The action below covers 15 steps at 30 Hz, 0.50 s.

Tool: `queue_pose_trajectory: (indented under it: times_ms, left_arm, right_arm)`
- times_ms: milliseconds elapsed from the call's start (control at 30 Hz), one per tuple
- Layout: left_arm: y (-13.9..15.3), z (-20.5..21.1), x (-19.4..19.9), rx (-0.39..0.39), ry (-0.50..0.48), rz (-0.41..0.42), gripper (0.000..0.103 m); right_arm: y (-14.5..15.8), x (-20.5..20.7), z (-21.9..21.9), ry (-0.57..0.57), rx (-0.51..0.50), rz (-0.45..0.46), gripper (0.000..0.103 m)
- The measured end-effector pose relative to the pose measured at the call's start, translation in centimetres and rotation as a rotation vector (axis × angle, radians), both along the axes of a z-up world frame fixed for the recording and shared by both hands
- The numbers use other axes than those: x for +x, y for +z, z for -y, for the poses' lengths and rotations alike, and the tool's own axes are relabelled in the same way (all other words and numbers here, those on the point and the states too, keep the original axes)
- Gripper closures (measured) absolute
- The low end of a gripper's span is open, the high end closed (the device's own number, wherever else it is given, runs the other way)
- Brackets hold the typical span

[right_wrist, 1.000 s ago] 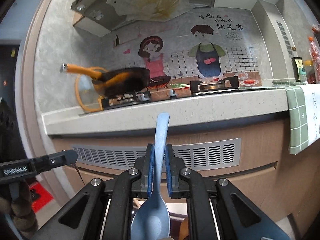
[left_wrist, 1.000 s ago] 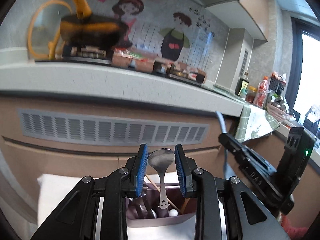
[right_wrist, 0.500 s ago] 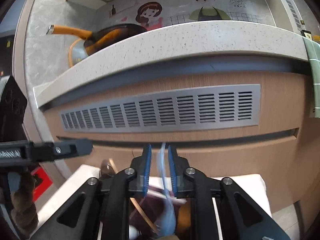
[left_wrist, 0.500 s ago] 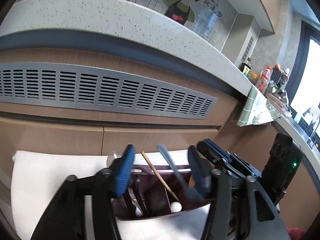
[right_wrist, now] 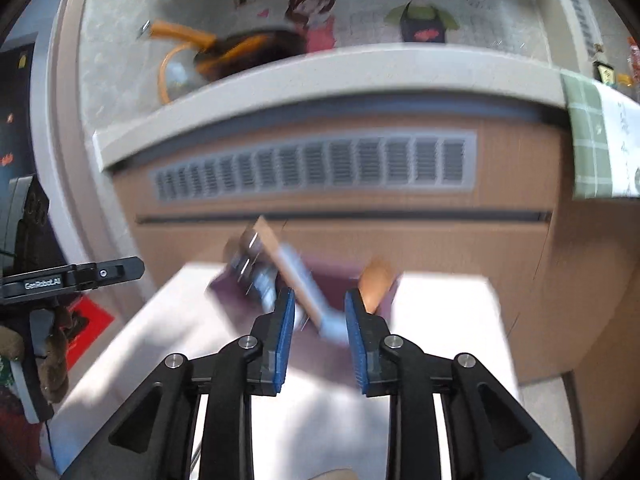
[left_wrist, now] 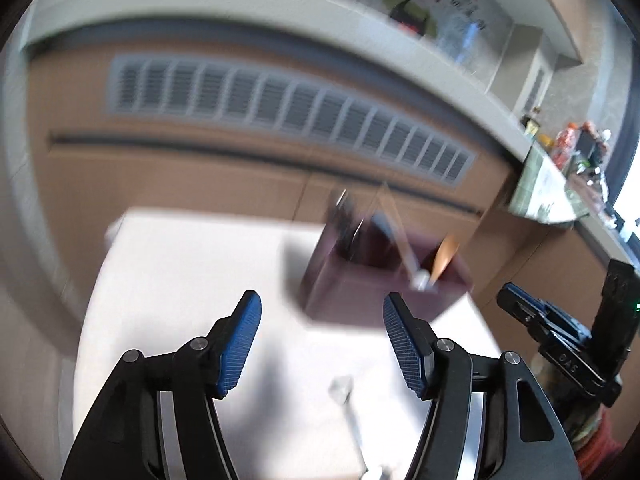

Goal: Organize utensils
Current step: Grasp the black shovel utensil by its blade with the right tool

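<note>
A dark purple utensil holder (left_wrist: 360,280) stands on a white table (left_wrist: 192,264); both views are blurred. Several utensils stand in it, among them a light blue spoon (right_wrist: 308,284), a wooden spoon (right_wrist: 374,282), a wooden stick and metal pieces. My left gripper (left_wrist: 322,344) is open and empty, in front of the holder and to its left. A clear-handled utensil (left_wrist: 348,408) lies on the table below it. My right gripper (right_wrist: 320,336) is open and empty just in front of the holder (right_wrist: 332,280). The left gripper also shows in the right wrist view (right_wrist: 100,274) at the left.
A brown cabinet front with a grey vent grille (right_wrist: 312,168) and a grey counter edge (right_wrist: 320,76) stand behind the table. A pan with an orange handle (right_wrist: 240,48) sits on the counter. A green checked cloth (right_wrist: 592,140) hangs at the right.
The left gripper let go of the metal spoon and the right let go of the blue spoon, both into the holder. Both opened and pulled back, the left one to the left.
</note>
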<state>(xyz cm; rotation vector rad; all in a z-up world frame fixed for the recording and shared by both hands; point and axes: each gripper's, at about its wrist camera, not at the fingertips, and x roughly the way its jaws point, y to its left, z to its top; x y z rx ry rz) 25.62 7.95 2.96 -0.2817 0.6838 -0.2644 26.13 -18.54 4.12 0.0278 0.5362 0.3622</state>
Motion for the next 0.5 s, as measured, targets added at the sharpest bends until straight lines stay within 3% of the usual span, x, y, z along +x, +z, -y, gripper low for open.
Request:
queue_pose_trajectory:
  times_ms: [133, 233, 300, 500]
  left_arm:
    - [-4.6, -3.1, -3.4, 0.014, 0.057, -0.122, 0.039]
    - [-6.9, -4.5, -6.3, 0.113, 0.121, -0.161, 0.039]
    - [-7.6, -5.4, -7.9, 0.134, 0.141, -0.176, 0.039]
    - [-9.4, -6.9, -10.0, 0.042, 0.149, -0.241, 0.039]
  right_arm:
    - [-3.6, -2.3, -3.1, 0.08, -0.046, -0.146, 0.078]
    - [-6.3, -3.6, -5.8, 0.148, -0.083, -0.251, 0.078]
    - [-7.8, -3.9, -7.6, 0.182, -0.099, -0.313, 0.078]
    - [-10.4, -1.9, -10.8, 0.166, -0.103, -0.432, 0.078]
